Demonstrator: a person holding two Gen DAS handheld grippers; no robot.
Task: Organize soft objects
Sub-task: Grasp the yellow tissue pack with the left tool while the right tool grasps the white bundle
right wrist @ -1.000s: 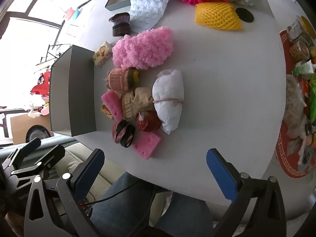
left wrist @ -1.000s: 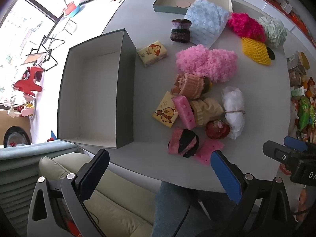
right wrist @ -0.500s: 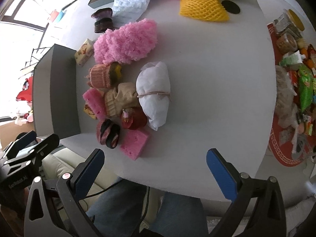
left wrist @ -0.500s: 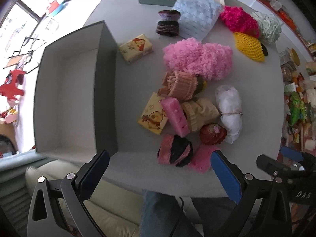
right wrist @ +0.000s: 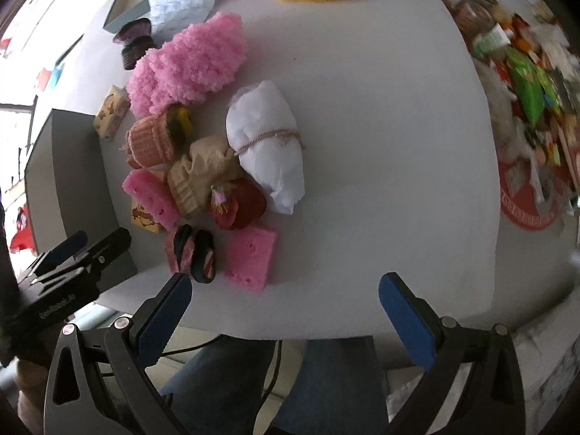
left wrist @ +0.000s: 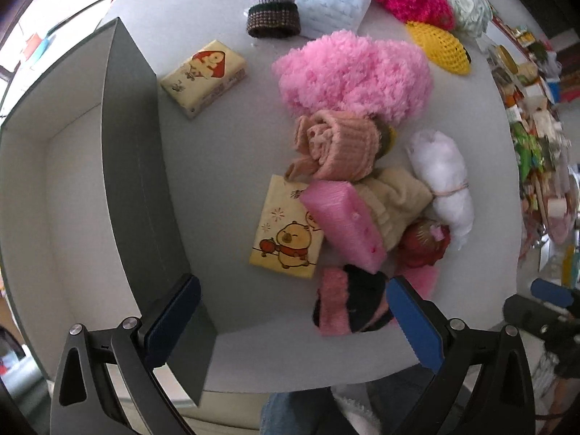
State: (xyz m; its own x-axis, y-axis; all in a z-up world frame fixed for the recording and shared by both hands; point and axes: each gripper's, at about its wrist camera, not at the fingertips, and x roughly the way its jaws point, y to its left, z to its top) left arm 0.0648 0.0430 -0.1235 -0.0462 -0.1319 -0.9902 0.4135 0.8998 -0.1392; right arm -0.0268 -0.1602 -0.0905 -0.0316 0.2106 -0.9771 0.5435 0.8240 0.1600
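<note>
**Soft objects heaped beside a grey box, both grippers released**

Left gripper and right gripper hang at the lower frame edge, jaws spread wide, holding nothing. The heap sits mid-frame on the white table. One tissue pack lies half hidden under a pink sponge; a second pack lies clear. The second sponge shows fully only in the right view. The grey box is cut off at left.
</note>
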